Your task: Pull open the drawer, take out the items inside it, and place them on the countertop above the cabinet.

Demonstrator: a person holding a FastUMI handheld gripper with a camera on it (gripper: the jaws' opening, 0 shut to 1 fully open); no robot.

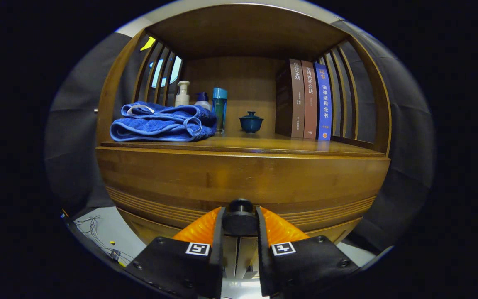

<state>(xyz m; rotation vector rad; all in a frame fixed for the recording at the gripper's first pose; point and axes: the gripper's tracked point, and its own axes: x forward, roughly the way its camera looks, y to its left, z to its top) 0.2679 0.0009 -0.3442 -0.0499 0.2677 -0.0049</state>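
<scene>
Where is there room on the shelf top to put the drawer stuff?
Bare wood lies around the teacup, between the teal bottle and the books, and along the front edge. The towel and bottles crowd the other side. The gripper has its fingers shut on the drawer knob.

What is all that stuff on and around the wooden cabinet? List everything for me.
Cabinet: one, brown wood, with slatted sides and a countertop shelf.
Drawer knob: one, dark, round, on the cabinet front, between the fingers.
Towel: one, blue, folded, on the countertop at the far side from the books.
Pump bottle: one, pale, behind the towel.
Small bottle: one, white with a dark blue cap, behind the towel.
Tall bottle: one, teal, beside the towel.
Lidded cup: one, dark blue, mid countertop.
Books: three, two brown and one blue, upright.
Cables: a few, thin, on the pale floor beside the cabinet.
Gripper: one, both fingers pressed on the drawer knob.
</scene>
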